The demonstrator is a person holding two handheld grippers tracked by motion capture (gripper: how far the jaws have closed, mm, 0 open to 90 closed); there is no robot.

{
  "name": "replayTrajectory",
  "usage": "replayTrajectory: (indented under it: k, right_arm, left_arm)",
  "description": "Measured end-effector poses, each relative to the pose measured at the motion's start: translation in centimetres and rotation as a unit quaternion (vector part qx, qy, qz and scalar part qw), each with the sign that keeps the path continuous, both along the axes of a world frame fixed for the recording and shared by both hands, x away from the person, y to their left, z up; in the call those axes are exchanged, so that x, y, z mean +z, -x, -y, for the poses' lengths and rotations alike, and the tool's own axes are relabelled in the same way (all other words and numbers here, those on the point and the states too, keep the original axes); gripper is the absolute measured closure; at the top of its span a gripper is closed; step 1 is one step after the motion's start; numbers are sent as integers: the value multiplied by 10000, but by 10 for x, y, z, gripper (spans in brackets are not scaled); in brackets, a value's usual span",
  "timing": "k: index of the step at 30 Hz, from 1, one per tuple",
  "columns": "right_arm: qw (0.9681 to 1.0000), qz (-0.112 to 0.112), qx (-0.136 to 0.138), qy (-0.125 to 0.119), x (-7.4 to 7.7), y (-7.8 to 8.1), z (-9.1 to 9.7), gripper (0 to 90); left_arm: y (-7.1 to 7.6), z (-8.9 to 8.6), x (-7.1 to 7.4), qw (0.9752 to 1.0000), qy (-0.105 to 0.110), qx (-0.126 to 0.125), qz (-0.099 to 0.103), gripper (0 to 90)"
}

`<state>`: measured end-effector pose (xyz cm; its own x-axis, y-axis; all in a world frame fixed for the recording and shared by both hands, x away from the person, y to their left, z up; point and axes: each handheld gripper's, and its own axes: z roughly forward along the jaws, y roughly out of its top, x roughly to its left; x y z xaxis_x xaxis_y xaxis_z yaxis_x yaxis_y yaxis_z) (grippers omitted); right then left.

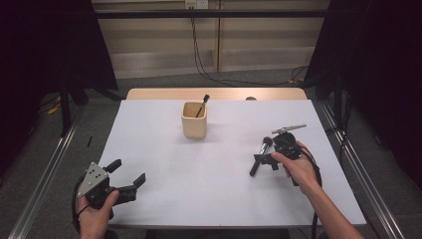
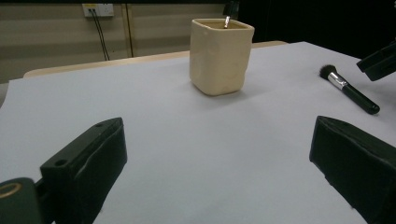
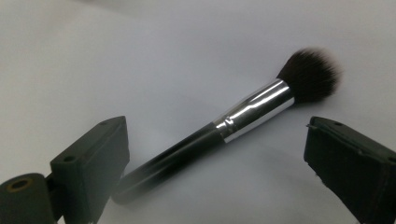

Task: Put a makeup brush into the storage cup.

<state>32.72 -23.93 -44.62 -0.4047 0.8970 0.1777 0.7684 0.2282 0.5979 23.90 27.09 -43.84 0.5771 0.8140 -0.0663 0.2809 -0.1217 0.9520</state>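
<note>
Hovering low over the right half of the white table [image 1: 164, 199], the right hand-held gripper [image 1: 264, 160] has its two black jaws spread wide on either side of a makeup brush [image 1: 261, 156], and neither jaw clamps it. In the right gripper view the brush [image 3: 219, 135] lies flat on the table between the jaws, its black handle running down towards the left jaw, though whether the two touch cannot be told there; its shiny silver ferrule sits in the middle, and its dark, fluffy bristle head points up and away towards the right jaw, clear of it. The person's right hand [image 1: 298, 170] grips the tool from behind, with the cable trailing back along the forearm. Far across the table, near its front left corner, the left hand-held gripper [image 1: 130, 173] is also released, jaws wide apart and holding nothing, with its grey three-cornered plate on top and the left hand [image 1: 97, 211] wrapped around its body. Its own view looks across the bare white surface to a cream, square-sided cup [image 2: 221, 55] standing upright, with the brush [image 2: 349, 89] lying well off to that cup's right. From above, the cup [image 1: 194, 120] stands towards the far middle of the table, well apart from both tools, and a thin dark-tipped stick [image 1: 202, 105] leans inside it, poking out over its back rim.
</note>
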Motion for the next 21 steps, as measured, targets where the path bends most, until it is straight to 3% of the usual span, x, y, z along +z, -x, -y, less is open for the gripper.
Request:
replayTrajectory:
  k: [3, 8, 14, 19, 21]
  right_arm:
    - [9998, -141, 47, 149, -2, -3, -5, 68]
    - [9979, -576, 146, 273, -3, -8, -14, 68]
    - [9925, -1090, 184, 514, -7, -12, -20, 67]
    - [9877, -1369, 246, 720, -10, -16, -24, 64]
    - [9869, -1441, 212, 687, -11, -18, -24, 75]
  left_arm:
    - [0, 0, 0, 10000, -23, -23, 0, 40]
    - [-1, 0, 0, 10000, -33, -15, -18, 40]
    - [0, 0, 0, 10000, -73, 5, 5, 40]
    - [0, 0, 0, 9999, -107, 0, 1, 40]
    - [0, 1, -1, 9999, -107, 8, -10, 40]
